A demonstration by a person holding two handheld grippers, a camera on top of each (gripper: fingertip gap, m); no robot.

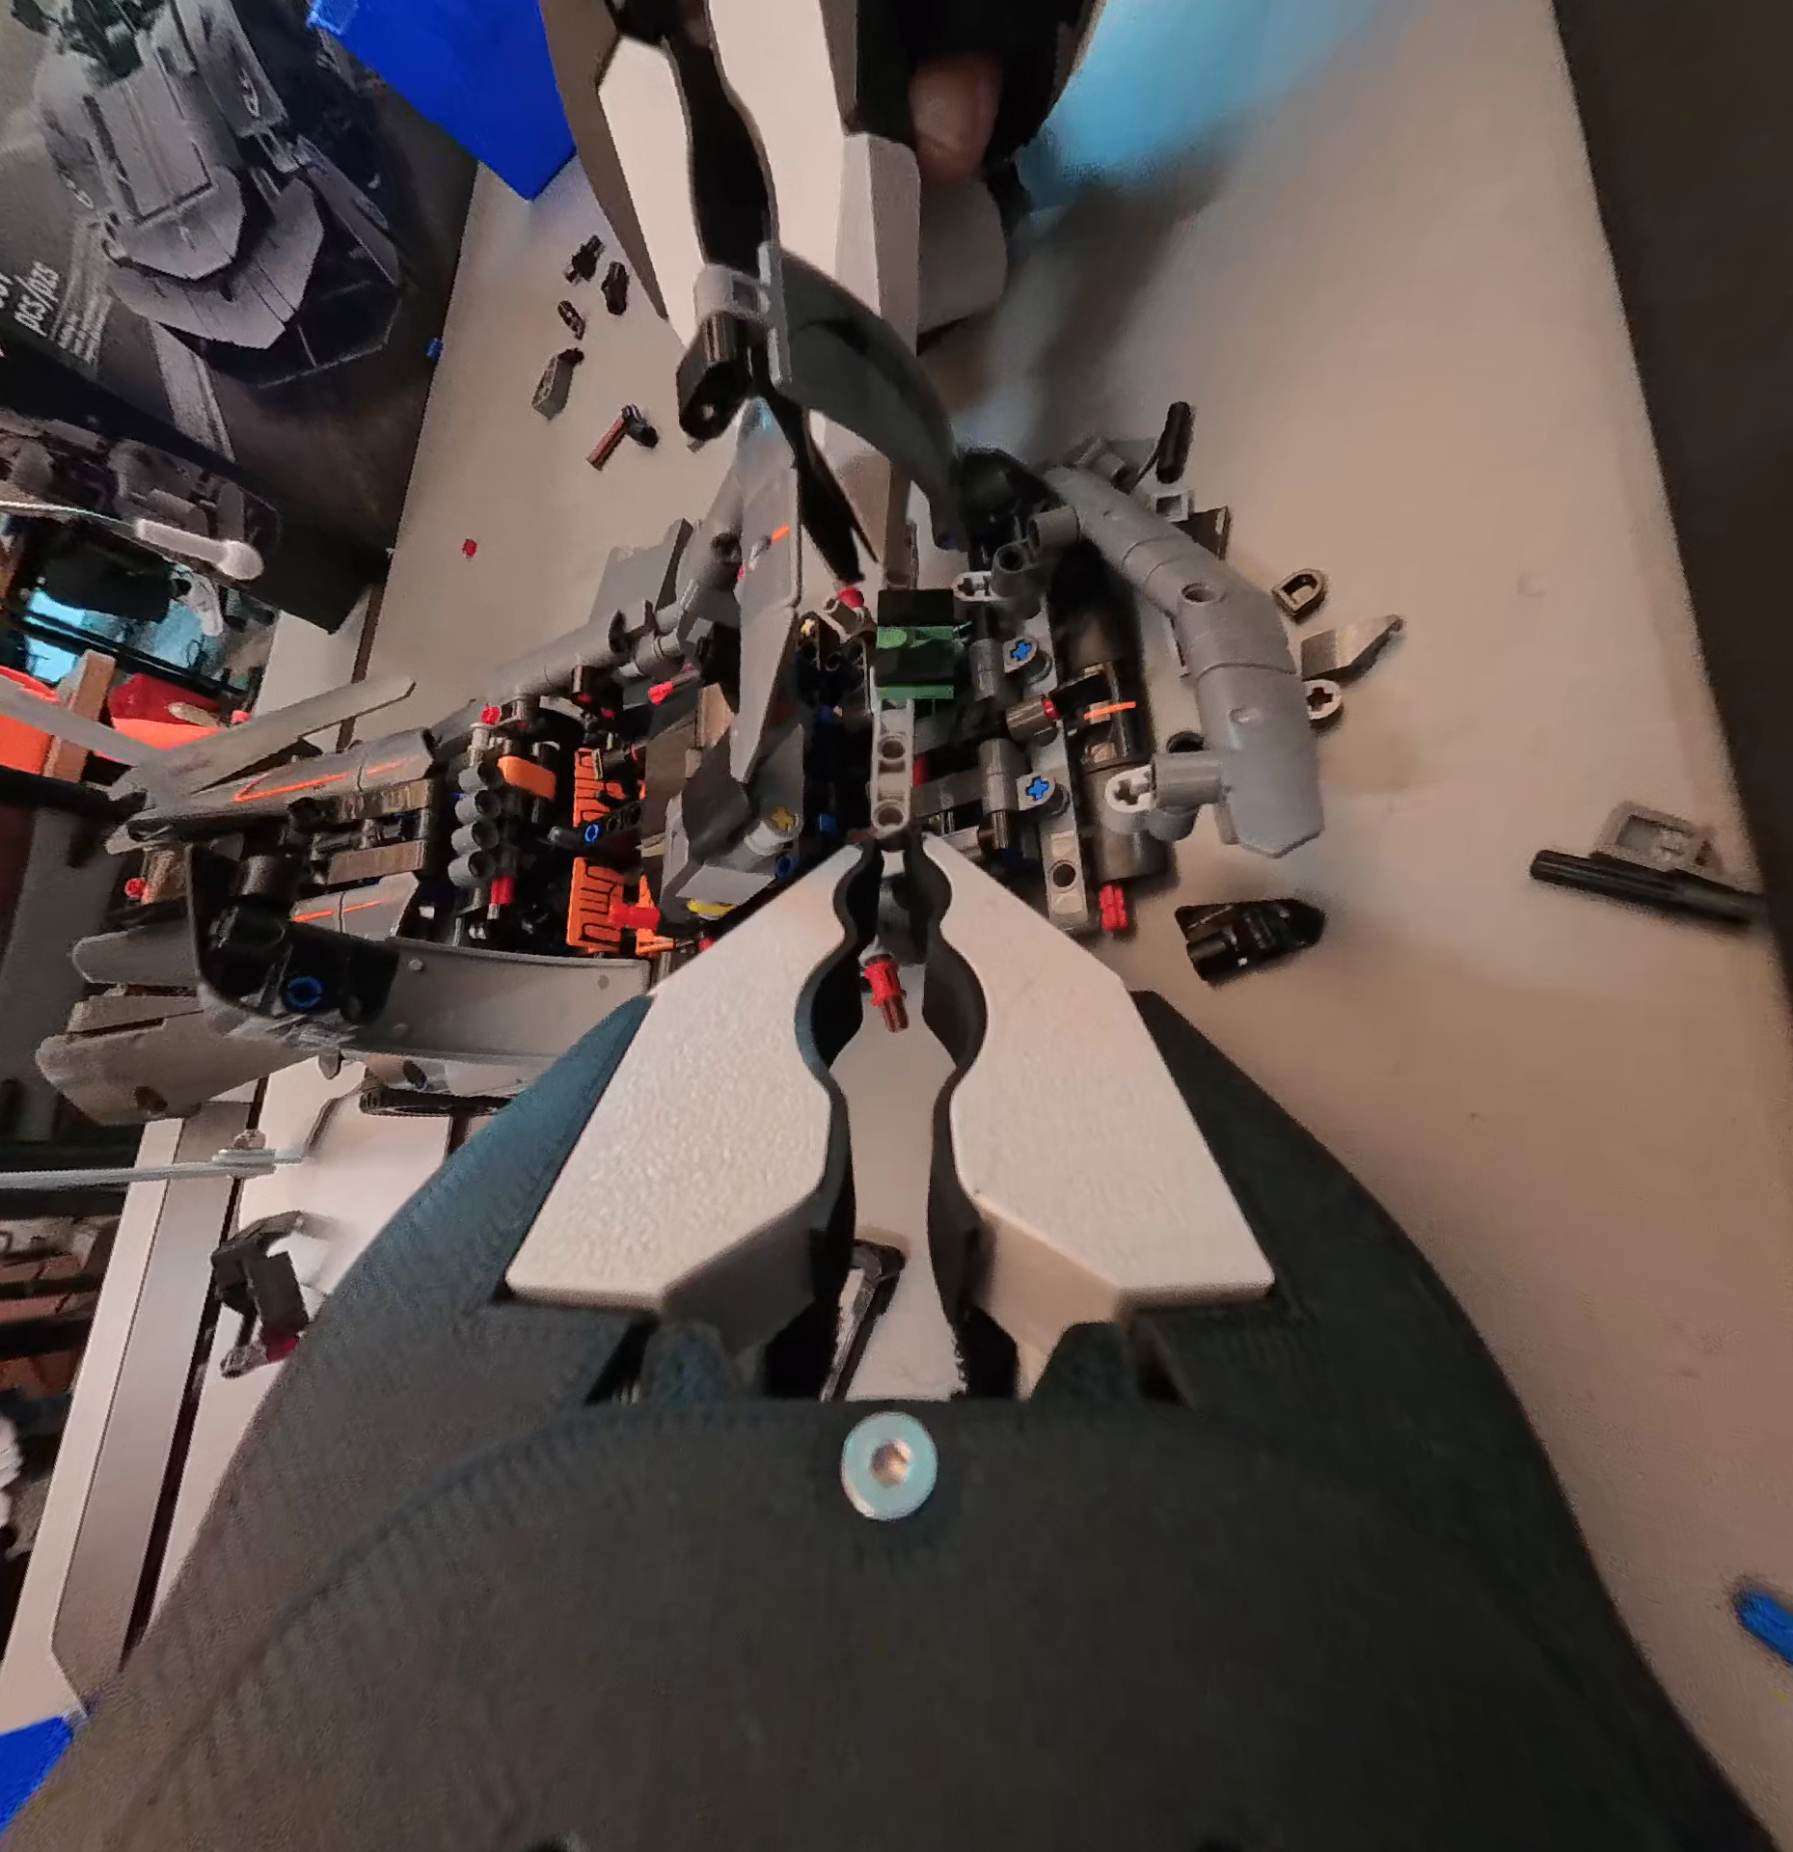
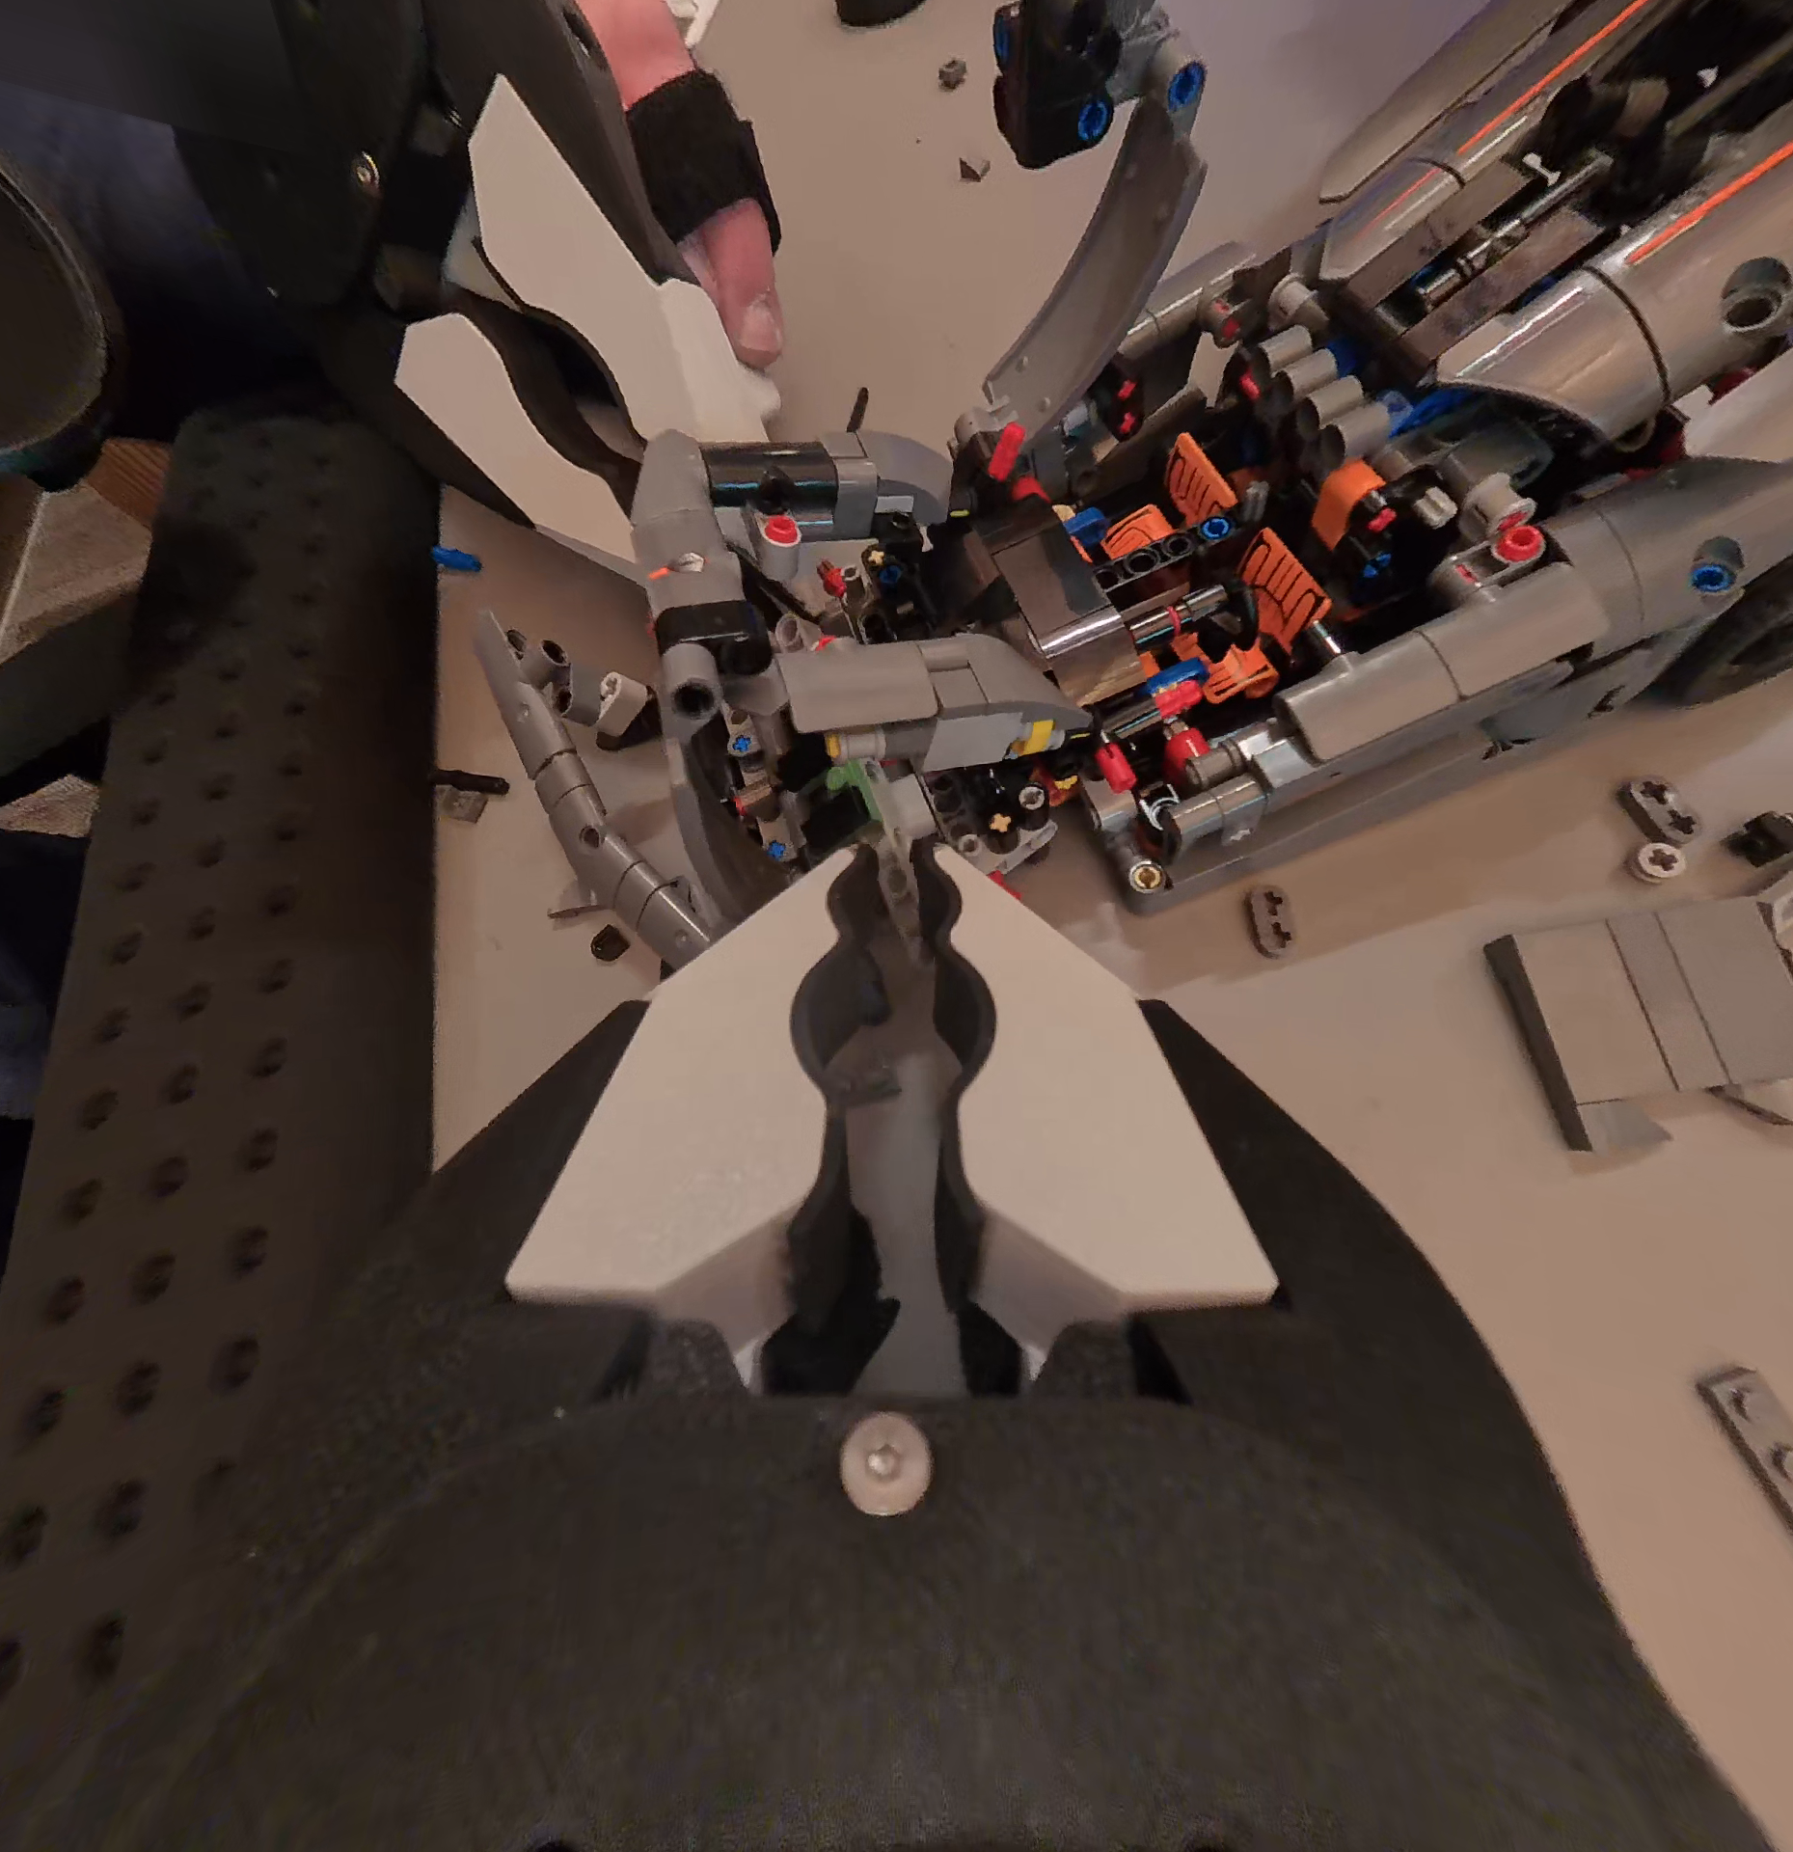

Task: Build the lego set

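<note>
A grey, black and orange Technic car model (image 1: 421,802) lies on the white table (image 1: 1423,1203); it also shows in the right wrist view (image 2: 1373,521). My left gripper (image 1: 890,852) is nearly shut on a small dark piece with a red pin (image 1: 884,987), at the near end of a light grey beam (image 1: 890,772) on the model. My right gripper (image 2: 897,862) is shut on the light grey beam (image 2: 900,882) beside a green piece (image 2: 852,782). In the left wrist view the right gripper (image 1: 872,571) reaches in from above, behind a dark grey curved panel (image 1: 852,371).
A loose grey arch (image 1: 1233,681), a black connector (image 1: 1243,932) and a black axle (image 1: 1644,887) lie right of the model. The set's box (image 1: 171,220) stands at the upper left. Grey tiles (image 2: 1654,1012) lie at the right. A person's thumb (image 2: 752,281) is by the left gripper (image 2: 692,431).
</note>
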